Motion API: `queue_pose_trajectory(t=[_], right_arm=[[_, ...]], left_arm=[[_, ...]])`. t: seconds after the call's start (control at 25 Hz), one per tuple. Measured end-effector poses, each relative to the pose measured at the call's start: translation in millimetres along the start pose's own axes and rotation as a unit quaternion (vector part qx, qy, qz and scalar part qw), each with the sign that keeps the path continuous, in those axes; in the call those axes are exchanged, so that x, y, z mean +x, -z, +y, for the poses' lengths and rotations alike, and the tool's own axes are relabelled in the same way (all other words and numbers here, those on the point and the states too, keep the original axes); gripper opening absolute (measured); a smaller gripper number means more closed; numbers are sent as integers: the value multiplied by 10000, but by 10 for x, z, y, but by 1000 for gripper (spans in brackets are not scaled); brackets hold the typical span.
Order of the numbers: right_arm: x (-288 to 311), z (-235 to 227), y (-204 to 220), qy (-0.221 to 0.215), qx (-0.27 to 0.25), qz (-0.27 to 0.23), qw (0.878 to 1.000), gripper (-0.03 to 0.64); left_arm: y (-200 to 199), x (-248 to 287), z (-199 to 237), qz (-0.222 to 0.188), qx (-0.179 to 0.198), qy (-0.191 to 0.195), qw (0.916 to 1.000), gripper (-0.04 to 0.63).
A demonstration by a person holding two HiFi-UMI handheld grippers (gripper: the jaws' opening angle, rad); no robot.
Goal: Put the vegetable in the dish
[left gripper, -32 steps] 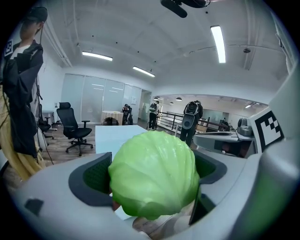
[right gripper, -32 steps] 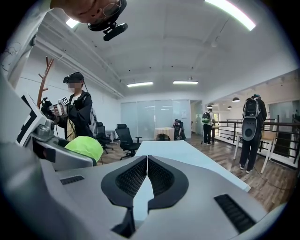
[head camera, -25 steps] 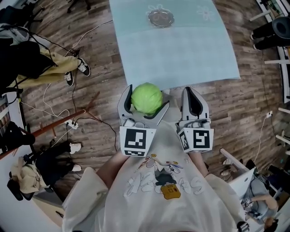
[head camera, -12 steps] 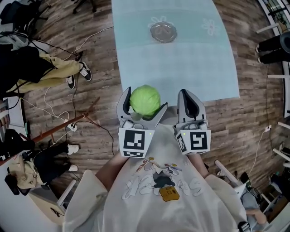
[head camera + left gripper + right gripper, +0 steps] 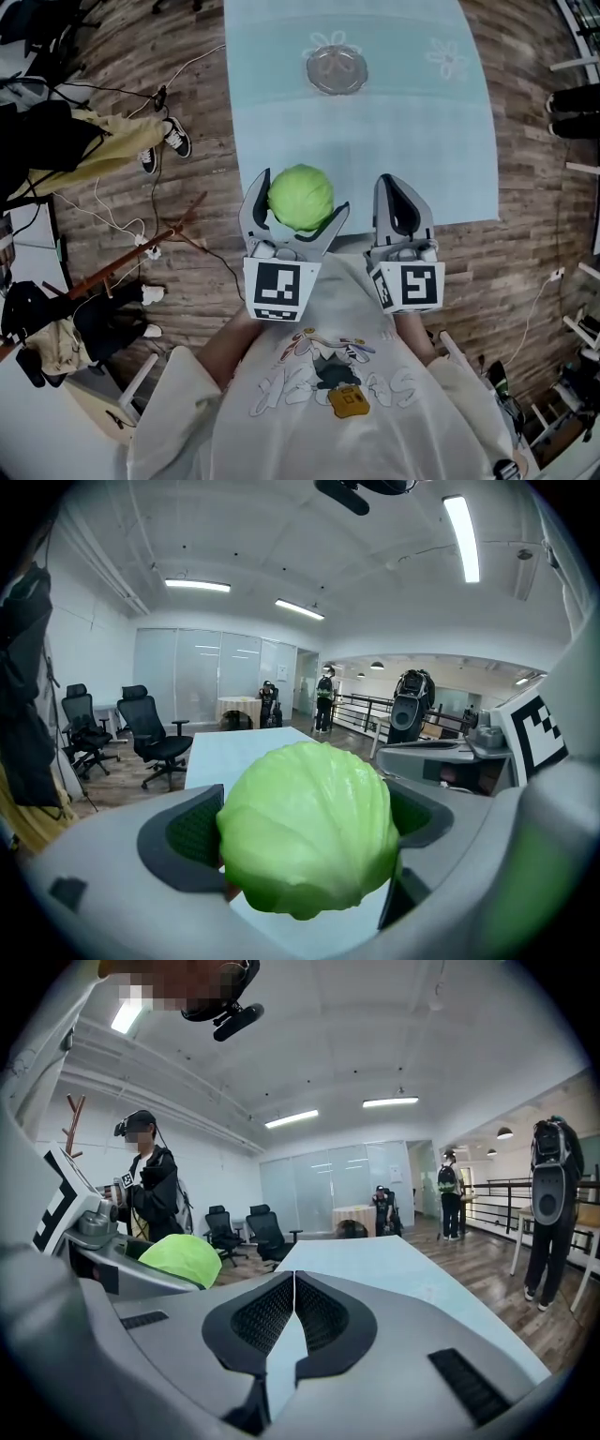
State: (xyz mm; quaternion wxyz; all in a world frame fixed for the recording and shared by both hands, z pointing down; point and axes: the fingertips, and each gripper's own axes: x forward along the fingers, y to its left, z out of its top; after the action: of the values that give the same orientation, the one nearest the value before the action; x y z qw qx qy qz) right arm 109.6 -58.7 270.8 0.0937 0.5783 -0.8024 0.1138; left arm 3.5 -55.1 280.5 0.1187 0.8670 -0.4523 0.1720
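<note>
A round green cabbage (image 5: 300, 197) sits clamped between the jaws of my left gripper (image 5: 294, 201), held in the air just off the near edge of the table. In the left gripper view the cabbage (image 5: 307, 841) fills the gap between both jaws. My right gripper (image 5: 401, 195) hangs beside it, shut with nothing in it; its jaws (image 5: 292, 1299) meet tip to tip. A small clear glass dish (image 5: 336, 69) stands on the far part of the pale blue tablecloth (image 5: 375, 141), well ahead of both grippers.
The table runs away from me over a wooden floor. At the left lie cables (image 5: 178, 230), a wooden stick and a seated person's legs and shoes (image 5: 159, 150). Office chairs (image 5: 155, 738) and standing people (image 5: 155, 1190) show in the gripper views.
Both grippers have stayed close to my body with the cabbage still held. The view has shifted slightly, so the table and dish sit a little differently in the frame.
</note>
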Motion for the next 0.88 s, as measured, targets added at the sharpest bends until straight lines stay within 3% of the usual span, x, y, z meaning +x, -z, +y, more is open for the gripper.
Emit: queue_pose_trajectory(t=[0.4,0.88], right_arm=[[472,-331,59,-289,64,230,9993,23],[1024,-592,253,-920,-117,423,9948,23]], left_arm=[[-100,623,31,99,-83,-98,9999,535],[-52,1271,202,344,-394,-482,9975,535]])
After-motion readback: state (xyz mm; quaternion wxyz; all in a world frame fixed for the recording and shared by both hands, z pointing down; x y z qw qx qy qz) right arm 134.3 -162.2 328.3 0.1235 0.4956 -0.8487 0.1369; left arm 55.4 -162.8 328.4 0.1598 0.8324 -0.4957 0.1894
